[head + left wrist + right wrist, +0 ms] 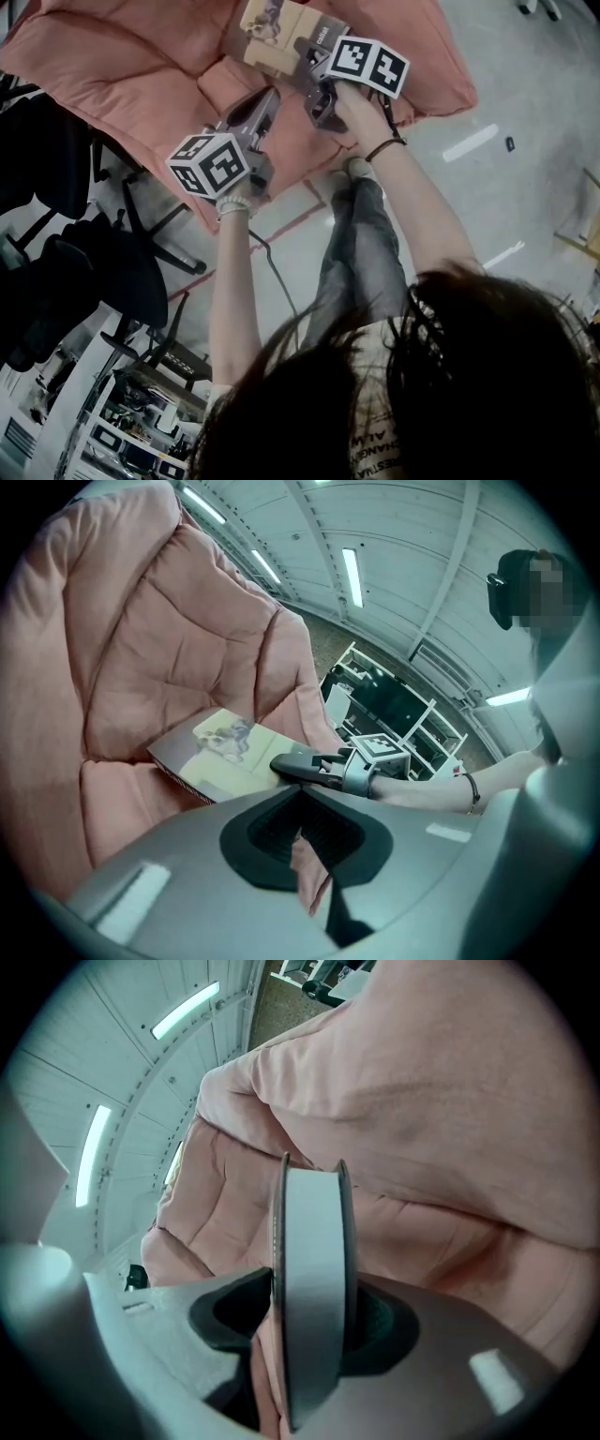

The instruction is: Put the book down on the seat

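A book (281, 37) with a beige pictured cover lies on the seat of a padded pink chair (141, 56). My right gripper (311, 58) reaches onto the book's near edge. In the right gripper view the book's page edge (314, 1222) stands between the jaws of the right gripper (314, 1286), with slim gaps at the pads, so it is open. The left gripper view shows the book (230, 752) flat on the pink chair (141, 667), with the right gripper (286, 764) over its corner. My left gripper (267, 98) hovers over the seat's front, shut and empty; it (302, 841) shows only a slit.
Black office chairs (84, 262) crowd the left side. Shelving (141, 412) stands below them, and more racks (394, 705) show behind the chair. A cable (277, 272) runs across the grey floor by the person's leg (361, 253).
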The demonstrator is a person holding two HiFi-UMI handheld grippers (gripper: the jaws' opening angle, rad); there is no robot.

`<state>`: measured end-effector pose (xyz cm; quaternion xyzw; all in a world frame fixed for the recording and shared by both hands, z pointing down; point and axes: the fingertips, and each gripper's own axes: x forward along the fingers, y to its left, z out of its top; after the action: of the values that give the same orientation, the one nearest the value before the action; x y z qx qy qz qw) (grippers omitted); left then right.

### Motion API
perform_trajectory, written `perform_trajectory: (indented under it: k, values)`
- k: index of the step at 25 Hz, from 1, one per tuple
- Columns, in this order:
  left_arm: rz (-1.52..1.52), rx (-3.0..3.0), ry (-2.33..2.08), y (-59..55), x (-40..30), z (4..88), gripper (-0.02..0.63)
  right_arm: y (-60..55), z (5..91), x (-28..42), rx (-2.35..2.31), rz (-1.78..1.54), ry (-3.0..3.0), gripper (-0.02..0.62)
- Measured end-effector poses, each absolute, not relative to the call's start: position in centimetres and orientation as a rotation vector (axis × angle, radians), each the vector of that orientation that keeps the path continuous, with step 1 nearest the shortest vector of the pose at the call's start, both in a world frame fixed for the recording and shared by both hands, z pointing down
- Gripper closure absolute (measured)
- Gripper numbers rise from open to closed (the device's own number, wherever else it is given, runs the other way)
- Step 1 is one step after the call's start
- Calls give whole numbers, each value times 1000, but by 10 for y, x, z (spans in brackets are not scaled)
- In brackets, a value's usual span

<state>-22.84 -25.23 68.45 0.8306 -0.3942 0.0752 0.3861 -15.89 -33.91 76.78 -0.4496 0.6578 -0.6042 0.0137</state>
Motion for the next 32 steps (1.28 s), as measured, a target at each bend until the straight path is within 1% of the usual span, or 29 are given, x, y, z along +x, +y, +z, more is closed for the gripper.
perform_trajectory:
  k: [6, 11, 28, 32]
  values:
    - [188, 2118, -998, -247, -217, 678, 606, -323, 780, -135, -1588, -1916, 2042, 353]
    - [187, 2114, -999, -247, -219, 683, 606, -316, 795, -128, -1644, -1954, 2009, 342]
    - [188, 2102, -989, -244, -200, 679, 606, -299, 798, -104, -1702, -2015, 1938, 341]
    - [183, 2100, -985, -242, -189, 675, 606, -297, 789, -102, -1633, -2026, 1941, 341]
